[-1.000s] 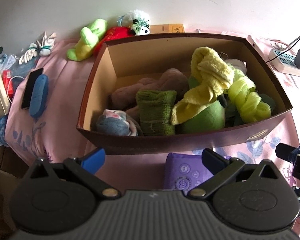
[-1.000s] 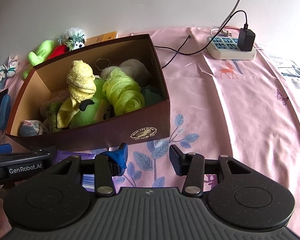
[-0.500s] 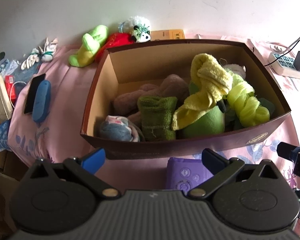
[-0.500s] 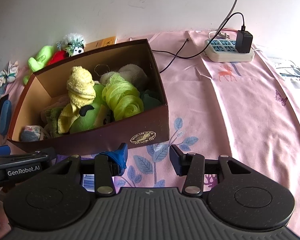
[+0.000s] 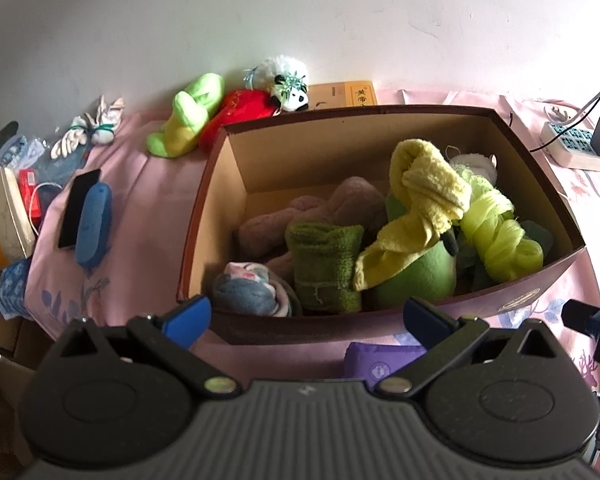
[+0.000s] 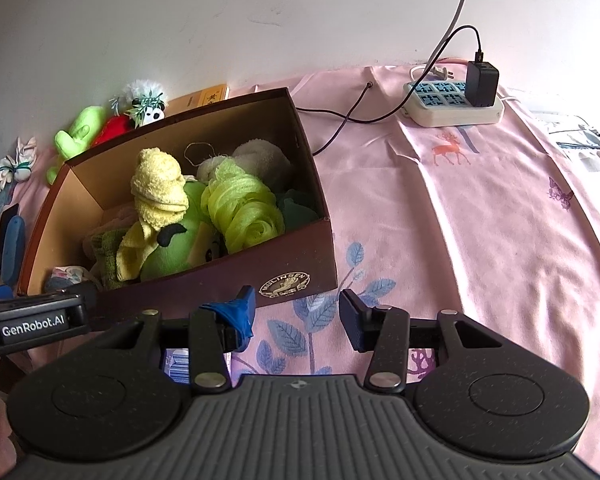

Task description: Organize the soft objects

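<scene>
A brown cardboard box [image 5: 204,208] stands on the pink cloth and holds soft things. Inside lie a yellow towel [image 5: 428,184], a green plush [image 5: 416,276], a lime mesh bundle [image 5: 500,232], a dark green towel [image 5: 324,260], a mauve towel [image 5: 340,204] and a grey-pink sock roll [image 5: 248,292]. Behind the box lie a lime plush [image 5: 188,116], a red plush [image 5: 240,108] and a white plush [image 5: 288,80]. My left gripper [image 5: 306,316] hovers open just before the box's front wall. My right gripper [image 6: 298,312] is open over the cloth at the box's front right corner [image 6: 328,264], with nothing between its fingers.
A purple packet [image 5: 380,360] lies in front of the box. White gloves [image 5: 88,132], a blue case [image 5: 94,224] and a black phone [image 5: 76,208] sit at the left. A power strip [image 6: 452,104] with a charger and cables lies at the back right. Bare pink cloth [image 6: 480,240] spreads right of the box.
The box sits slightly lower in both wrist views, as if both cameras tipped up a little. Neither gripper's opening has changed and nothing was picked up.
</scene>
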Motion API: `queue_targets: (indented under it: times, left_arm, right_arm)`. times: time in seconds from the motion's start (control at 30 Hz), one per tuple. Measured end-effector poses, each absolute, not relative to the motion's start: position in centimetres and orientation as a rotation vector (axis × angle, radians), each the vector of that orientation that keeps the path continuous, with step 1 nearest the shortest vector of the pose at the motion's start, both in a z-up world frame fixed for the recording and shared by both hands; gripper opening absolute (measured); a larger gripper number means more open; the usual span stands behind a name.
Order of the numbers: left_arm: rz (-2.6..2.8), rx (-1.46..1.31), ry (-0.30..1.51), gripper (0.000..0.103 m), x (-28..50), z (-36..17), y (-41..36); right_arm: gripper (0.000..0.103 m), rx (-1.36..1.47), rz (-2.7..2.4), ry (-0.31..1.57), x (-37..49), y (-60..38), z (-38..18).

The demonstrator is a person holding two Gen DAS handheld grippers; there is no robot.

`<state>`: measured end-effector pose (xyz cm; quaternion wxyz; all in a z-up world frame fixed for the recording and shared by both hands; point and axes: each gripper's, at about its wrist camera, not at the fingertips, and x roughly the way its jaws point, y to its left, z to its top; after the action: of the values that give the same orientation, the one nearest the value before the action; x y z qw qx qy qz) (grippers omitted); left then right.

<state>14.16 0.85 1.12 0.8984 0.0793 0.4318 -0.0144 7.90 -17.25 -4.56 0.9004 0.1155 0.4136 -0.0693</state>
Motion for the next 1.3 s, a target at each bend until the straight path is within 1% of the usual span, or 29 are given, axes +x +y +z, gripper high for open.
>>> queue_targets:
  times: [0.4,1.3]
  left_arm:
    - [-0.020,0.154,0.930,0.103,14.30,0.58,1.10]
    - [-0.035,0.147,0.913,0.103,14.20,0.93,1.13]
  right_arm:
    - [0.031,0.240,-0.138,0.860,7.98,-17.31,-4.63]
    - [0.031,0.201,-0.102,0.795,7.77,-16.54,-3.93]
